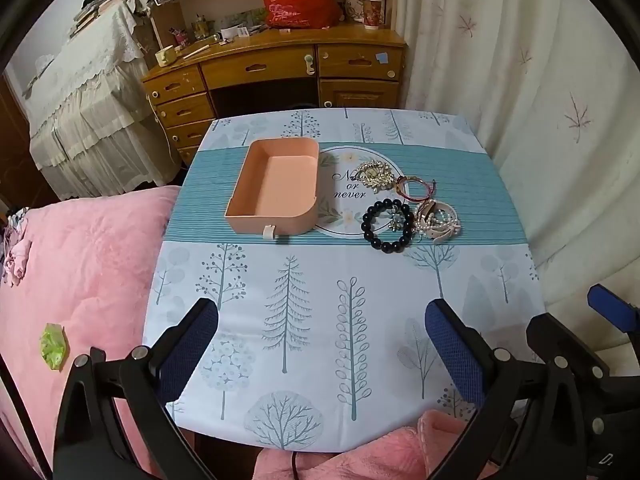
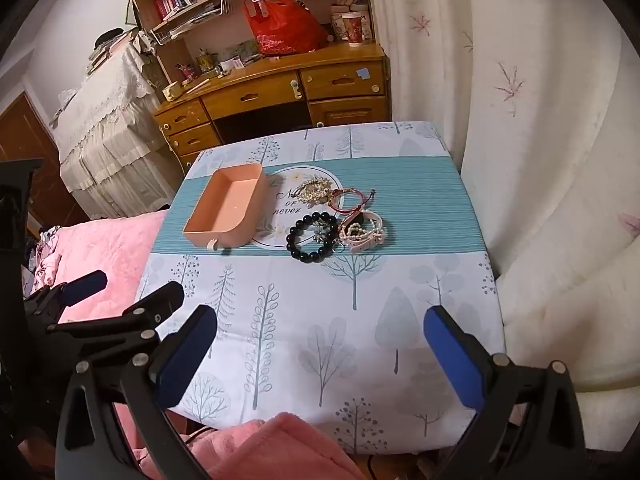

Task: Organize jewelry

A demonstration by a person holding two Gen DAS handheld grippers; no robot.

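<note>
- Left gripper (image 1: pixel 322 340): jaws wide apart, holding nothing, over the near table edge.
- Right gripper (image 2: pixel 320 344): jaws wide apart, likewise holding nothing.
- One pink tray (image 1: pixel 276 188), nothing in it, on the tablecloth (image 1: pixel 304 320) at 12 o'clock.
- Jewelry cluster at the tray's 3 o'clock: one black bead bracelet (image 1: pixel 387 225), one gold brooch (image 1: pixel 375 175), one red cord bracelet (image 1: pixel 414 188), one pearl-and-pink tangle (image 1: pixel 438 222) whose pieces cannot be counted.

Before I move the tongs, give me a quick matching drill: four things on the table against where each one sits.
Things:
1. pink tray
2. black bead bracelet
3. gold brooch
4. pearl bracelet

Places:
A. farthest right in the pile
B. left of the jewelry
C. nearest edge of the pile
D. on the round "never" print, behind the beads

Pairs: 1-B, 2-C, 3-D, 4-A
</note>
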